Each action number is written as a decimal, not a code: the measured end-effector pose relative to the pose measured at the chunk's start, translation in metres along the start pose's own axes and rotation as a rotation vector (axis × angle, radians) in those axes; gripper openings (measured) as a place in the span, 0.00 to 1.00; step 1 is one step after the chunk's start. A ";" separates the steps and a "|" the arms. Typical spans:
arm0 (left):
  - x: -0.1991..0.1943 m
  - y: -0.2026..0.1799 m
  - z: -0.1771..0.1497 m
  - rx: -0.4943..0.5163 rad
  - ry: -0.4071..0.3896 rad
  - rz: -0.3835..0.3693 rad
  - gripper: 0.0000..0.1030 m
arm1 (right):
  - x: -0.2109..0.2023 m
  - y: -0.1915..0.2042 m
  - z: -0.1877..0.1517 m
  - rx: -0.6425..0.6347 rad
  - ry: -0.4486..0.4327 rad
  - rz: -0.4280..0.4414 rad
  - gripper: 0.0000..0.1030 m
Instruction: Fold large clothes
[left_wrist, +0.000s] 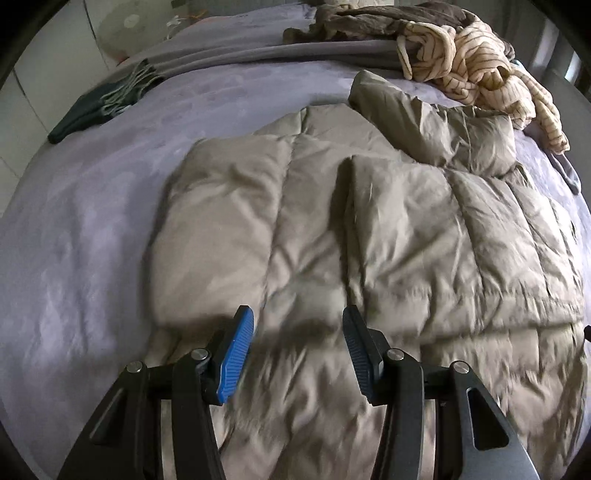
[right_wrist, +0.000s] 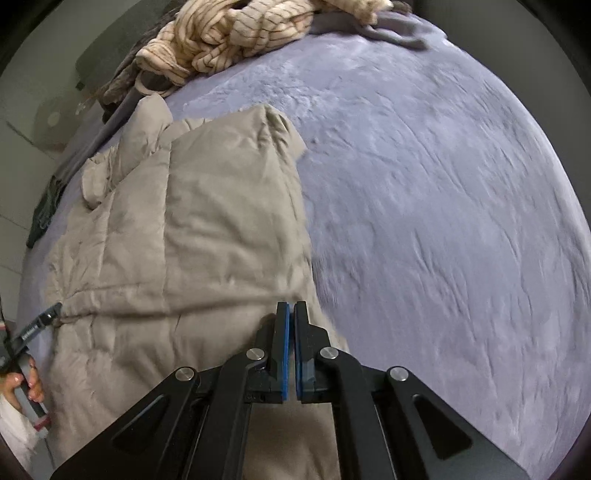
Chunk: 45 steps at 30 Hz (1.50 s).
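Your left tool (left_wrist: 297, 350) hangs half open and empty over the quilted tan jacket (left_wrist: 369, 229) spread on the lilac bed (left_wrist: 92, 221); your right tool (right_wrist: 290, 347) is closed, empty. Puffy, light, slippery: pinch a hem or seam.

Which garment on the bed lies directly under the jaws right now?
The beige quilted puffer jacket, spread flat on the lavender bedcover. The cream striped garment is bunched at the far edge, and the dark green fringed scarf lies off to the left.

No legible text anywhere.
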<state>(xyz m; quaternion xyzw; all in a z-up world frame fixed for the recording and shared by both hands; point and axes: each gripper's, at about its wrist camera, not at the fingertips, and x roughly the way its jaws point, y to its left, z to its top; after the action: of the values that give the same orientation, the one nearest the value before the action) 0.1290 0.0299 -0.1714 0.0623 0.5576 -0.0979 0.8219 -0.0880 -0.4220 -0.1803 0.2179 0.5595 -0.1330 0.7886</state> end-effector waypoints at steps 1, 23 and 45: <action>-0.005 0.000 -0.004 0.000 0.011 -0.004 0.51 | -0.005 -0.001 -0.005 0.014 0.010 0.006 0.03; -0.103 -0.012 -0.084 -0.065 0.077 -0.015 1.00 | -0.058 0.021 -0.075 0.069 0.169 0.099 0.03; -0.122 0.018 -0.155 0.008 0.157 -0.010 1.00 | -0.083 0.053 -0.152 0.116 0.168 0.116 0.58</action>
<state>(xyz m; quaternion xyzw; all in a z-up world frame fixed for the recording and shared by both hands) -0.0508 0.0917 -0.1155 0.0703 0.6204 -0.0991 0.7748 -0.2176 -0.3040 -0.1346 0.3057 0.6014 -0.1006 0.7313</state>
